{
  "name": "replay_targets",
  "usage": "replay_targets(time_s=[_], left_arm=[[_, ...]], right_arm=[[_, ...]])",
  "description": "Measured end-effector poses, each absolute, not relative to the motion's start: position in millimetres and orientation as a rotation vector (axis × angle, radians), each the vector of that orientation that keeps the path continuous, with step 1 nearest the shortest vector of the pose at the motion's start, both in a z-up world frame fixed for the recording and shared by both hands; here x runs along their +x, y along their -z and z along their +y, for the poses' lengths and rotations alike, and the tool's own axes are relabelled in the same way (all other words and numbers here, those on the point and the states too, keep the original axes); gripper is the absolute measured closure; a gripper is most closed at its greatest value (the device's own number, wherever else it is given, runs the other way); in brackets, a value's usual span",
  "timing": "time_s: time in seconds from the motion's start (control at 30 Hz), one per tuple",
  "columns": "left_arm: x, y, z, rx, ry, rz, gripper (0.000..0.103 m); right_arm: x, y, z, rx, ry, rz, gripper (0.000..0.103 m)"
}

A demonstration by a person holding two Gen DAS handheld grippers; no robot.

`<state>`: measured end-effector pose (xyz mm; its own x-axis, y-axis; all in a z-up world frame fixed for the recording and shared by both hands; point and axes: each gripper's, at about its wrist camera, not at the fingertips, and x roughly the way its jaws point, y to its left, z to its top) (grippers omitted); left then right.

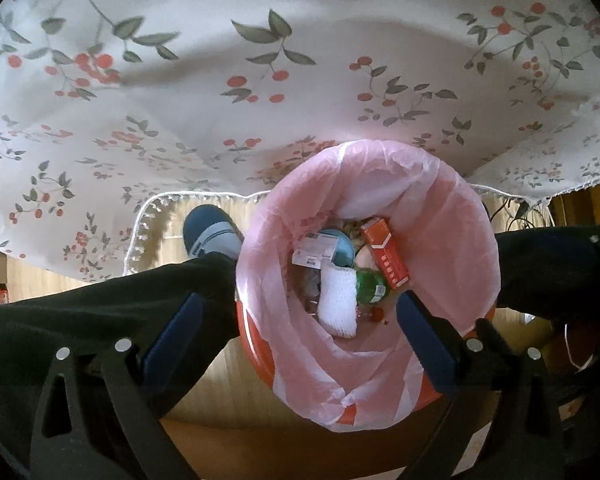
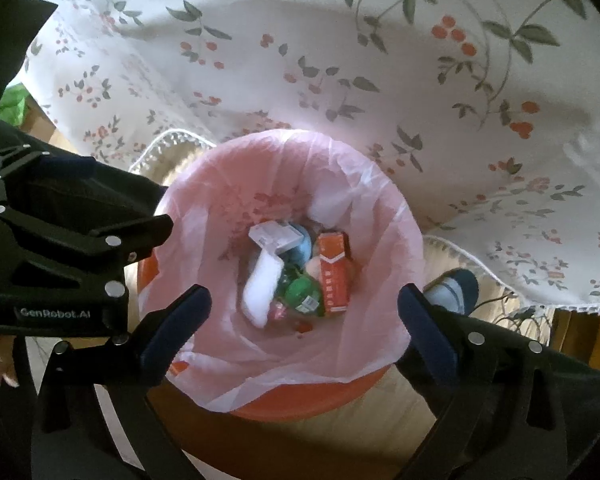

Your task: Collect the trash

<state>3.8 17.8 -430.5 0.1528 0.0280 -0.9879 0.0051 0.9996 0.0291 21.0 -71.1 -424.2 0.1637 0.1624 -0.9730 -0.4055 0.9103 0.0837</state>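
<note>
You hold your left gripper (image 1: 300, 328) pointing straight down, its blue-padded jaws spread wide with nothing between the pads. Beside it your right gripper (image 2: 304, 316) tips steeply downward, jaws equally wide and empty, your dark-trousered legs (image 1: 112, 300) below.

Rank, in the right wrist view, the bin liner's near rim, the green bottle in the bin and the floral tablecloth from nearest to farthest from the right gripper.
From the open right gripper:
1. Pink bin liner, its near rim just below the fingertips.
2. Green bottle, deeper down among the trash at the bin's bottom.
3. Floral tablecloth, beyond the bin's far rim, filling the top of the view.
</note>
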Motion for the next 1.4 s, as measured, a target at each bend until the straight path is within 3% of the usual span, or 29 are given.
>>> replay_targets(time_s=[0.73,1.4], left_arm=[[-55,324,15,0.150,-0.025,1.190,0.005],[-78,340,7,0.172,0.099,1.256,0.005]], right_arm=[[-50,315,-100,-0.311,-0.404,1.145,0.006],[-59,295,-119,-0.375,-0.454,1.147,0.006]])
